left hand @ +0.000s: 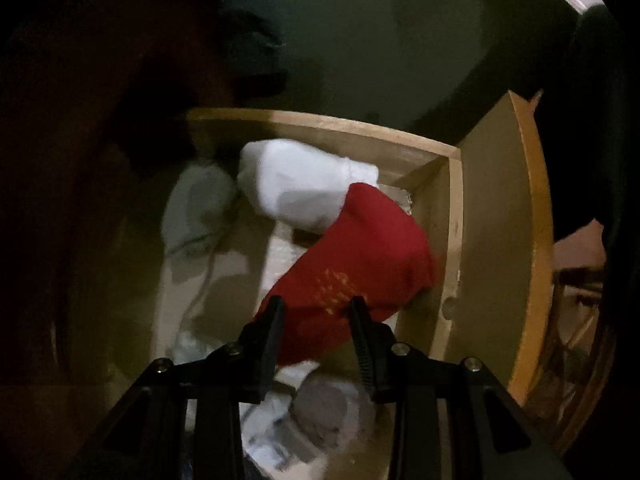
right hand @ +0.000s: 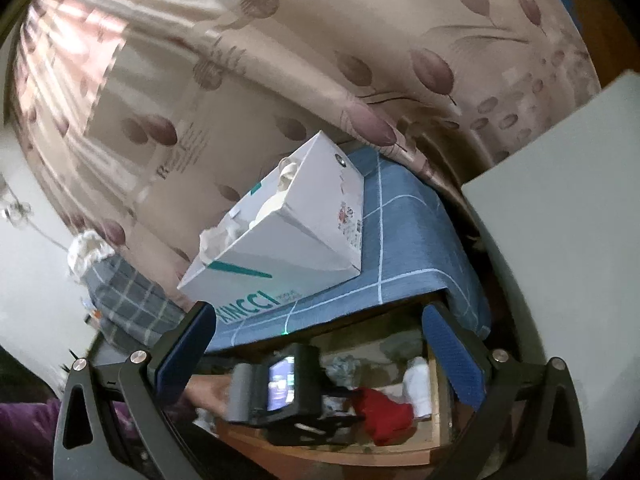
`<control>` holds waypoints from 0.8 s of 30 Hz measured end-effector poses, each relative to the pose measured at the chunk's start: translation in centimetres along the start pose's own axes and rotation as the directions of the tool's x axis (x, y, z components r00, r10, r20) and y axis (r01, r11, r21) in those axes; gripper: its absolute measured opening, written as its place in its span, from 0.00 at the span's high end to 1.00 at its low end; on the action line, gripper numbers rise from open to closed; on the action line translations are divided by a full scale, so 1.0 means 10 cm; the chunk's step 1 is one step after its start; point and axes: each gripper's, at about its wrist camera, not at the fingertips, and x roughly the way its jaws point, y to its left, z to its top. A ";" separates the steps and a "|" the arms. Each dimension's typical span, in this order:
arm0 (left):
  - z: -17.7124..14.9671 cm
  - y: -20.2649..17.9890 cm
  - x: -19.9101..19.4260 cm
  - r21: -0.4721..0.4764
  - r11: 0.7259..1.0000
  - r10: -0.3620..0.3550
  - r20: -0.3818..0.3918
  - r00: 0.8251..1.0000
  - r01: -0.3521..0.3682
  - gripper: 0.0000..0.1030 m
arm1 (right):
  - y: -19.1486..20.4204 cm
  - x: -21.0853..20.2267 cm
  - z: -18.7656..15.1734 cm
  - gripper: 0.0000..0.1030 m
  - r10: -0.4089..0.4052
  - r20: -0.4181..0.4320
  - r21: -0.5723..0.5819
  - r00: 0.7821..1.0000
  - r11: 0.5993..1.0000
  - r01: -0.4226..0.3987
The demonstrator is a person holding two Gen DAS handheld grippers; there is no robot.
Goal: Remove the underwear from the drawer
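Red underwear (left hand: 360, 256): lying in drawer (left hand: 456, 216), toward its right side wall, partly overlapping white bundle (left hand: 296, 184). Soft knit, bunched, faint yellow print on the near face. Judged light, limp, not fragile, not slippery; likely to sag and drag neighbouring cloth when lifted. Best hold: a pinch on the raised near fold, where fabric stands proud of the drawer floor; a shallow nip risks catching one layer only.

Left gripper (left hand: 318, 306): pointing down into drawer, jaws partly apart, straddling the near edge of the red cloth. Pads not clearly pressing; no grip confirmed. Seen also from right wrist view (right hand: 352, 400), tips at the red cloth (right hand: 386, 416).

Other contents: pale grey garment (left hand: 196, 208) at left, white and grey cloth (left hand: 316, 412) beneath the gripper body. Snagging of these judged possible.

Right gripper (right hand: 320, 344): held clear in front of the drawer, jaws wide apart, nothing between them.

Above drawer: blue checked cover (right hand: 404, 240), white box (right hand: 288, 216), curtain (right hand: 320, 40) behind.
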 end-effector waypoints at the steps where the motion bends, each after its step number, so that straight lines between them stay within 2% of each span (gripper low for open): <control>1: 0.01 -0.03 0.02 0.040 0.999 0.001 0.001 1.000 -0.001 0.67 | -0.05 -0.02 0.01 0.00 0.009 0.006 0.029 1.000 1.000 -0.010; 2: 0.01 -0.08 0.06 0.101 0.995 0.016 -0.003 1.000 -0.015 0.67 | -0.09 -0.03 0.02 0.00 0.015 0.011 0.049 1.000 0.999 -0.015; 7: 0.00 -0.29 0.22 0.286 0.958 0.032 -0.060 0.998 -0.014 0.67 | -0.28 -0.10 0.05 0.00 0.038 0.045 0.148 0.998 0.988 -0.044; 11: 0.02 -0.26 0.32 0.285 0.958 -0.011 -0.096 0.995 0.038 0.67 | -0.23 -0.11 0.06 0.00 0.040 0.046 0.125 0.998 0.991 -0.045; 14: 0.07 -0.30 0.41 0.314 0.948 -0.013 -0.122 0.992 0.051 0.66 | -0.16 -0.05 0.05 0.00 0.038 0.020 0.091 0.999 0.995 -0.039; 16: 0.15 -0.25 0.47 0.276 0.959 -0.022 -0.146 0.989 0.062 0.65 | -0.16 -0.03 0.05 0.00 0.039 0.012 0.090 0.999 0.995 -0.040; 17: 0.21 -0.17 0.50 0.199 0.976 -0.051 -0.161 0.986 0.084 0.65 | -0.17 -0.03 0.04 0.00 0.039 0.012 0.094 0.999 0.995 -0.040; 19: 0.26 -0.09 0.52 0.109 0.990 -0.077 -0.156 0.985 0.095 0.66 | -0.19 -0.04 0.04 0.00 0.045 0.016 0.104 0.999 0.993 -0.046; 22: 0.22 -0.09 0.49 0.084 0.994 -0.058 -0.122 0.991 0.069 0.70 | -0.21 -0.06 0.05 0.00 0.046 0.025 0.117 0.999 0.992 -0.049; 24: 0.17 -0.09 0.40 0.045 0.998 -0.049 -0.086 0.995 0.053 0.77 | -0.22 -0.06 0.05 0.00 0.045 0.026 0.120 0.999 0.992 -0.048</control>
